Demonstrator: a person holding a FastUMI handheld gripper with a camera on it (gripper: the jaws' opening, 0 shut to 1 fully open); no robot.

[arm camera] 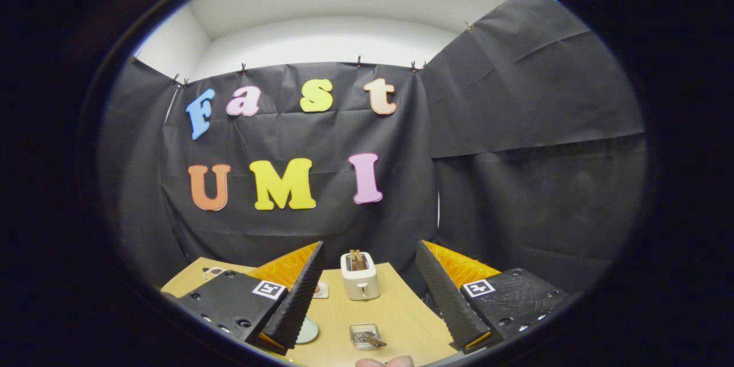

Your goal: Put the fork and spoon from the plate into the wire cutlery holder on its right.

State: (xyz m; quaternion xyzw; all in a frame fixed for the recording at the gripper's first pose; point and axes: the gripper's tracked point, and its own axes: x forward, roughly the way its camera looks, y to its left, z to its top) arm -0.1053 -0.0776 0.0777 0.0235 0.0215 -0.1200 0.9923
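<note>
The gripper (367, 298) is hovering spread open, grasping nothing; cutlery is already sitting in the small wire cutlery holder (366, 336) on the pale wooden table (401, 309); the task looks nearly done.

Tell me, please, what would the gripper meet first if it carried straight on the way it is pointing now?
Probably the white toaster: it stands on the wooden table beyond the open fingers of the gripper, about centred between them. The small clear dish sits nearer but lower, so the gripper may pass above it; depth is unclear.
</note>
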